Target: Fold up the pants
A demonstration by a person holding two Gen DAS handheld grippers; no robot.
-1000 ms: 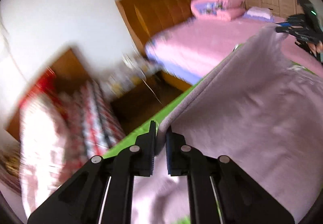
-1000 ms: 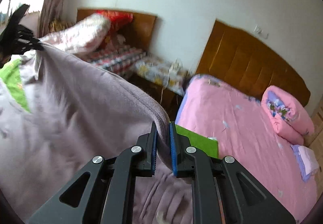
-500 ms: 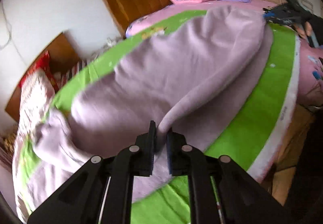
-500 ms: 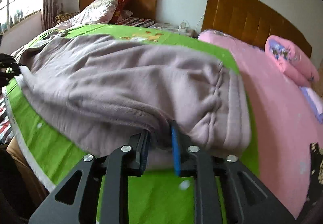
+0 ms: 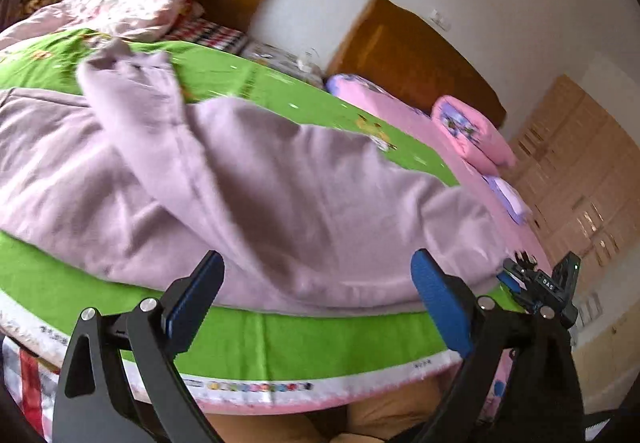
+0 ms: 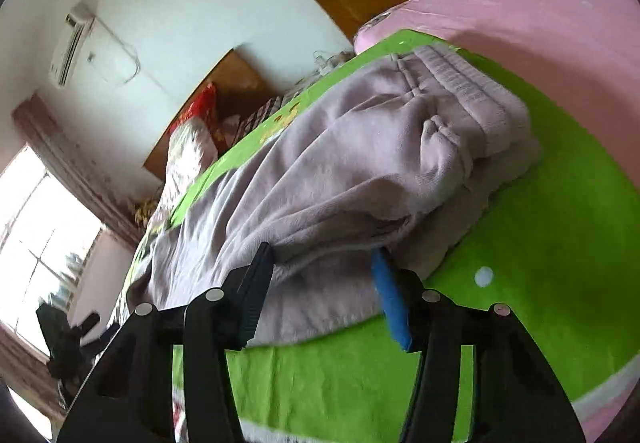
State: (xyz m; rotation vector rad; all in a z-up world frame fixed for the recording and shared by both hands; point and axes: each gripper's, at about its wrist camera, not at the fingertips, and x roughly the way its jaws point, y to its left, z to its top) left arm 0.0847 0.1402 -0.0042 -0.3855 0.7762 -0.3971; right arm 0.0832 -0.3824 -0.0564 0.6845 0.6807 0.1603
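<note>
The lilac-grey pants (image 5: 280, 195) lie folded over lengthwise on the green sheet (image 5: 304, 339), legs running to the left. In the right wrist view the pants (image 6: 360, 163) show their ribbed waistband at the upper right. My left gripper (image 5: 316, 283) is open and empty, just in front of the pants' near edge. My right gripper (image 6: 324, 275) is open, its jaws either side of the near fold of the cloth, not pinching it. The right gripper also shows in the left wrist view (image 5: 540, 287) at the pants' right end.
The green sheet covers a bed with a printed white border (image 5: 256, 387) at its near edge. A pink bed (image 6: 520, 15) with folded pink quilts (image 5: 472, 131) stands beyond. Wooden headboards (image 5: 412, 55) and a bedside table lie at the far side. Wardrobes (image 5: 580, 171) stand at the right.
Both grippers carried the held pants edge over and down onto the sheet, then opened and let go. The pants now lie flat, folded over.
</note>
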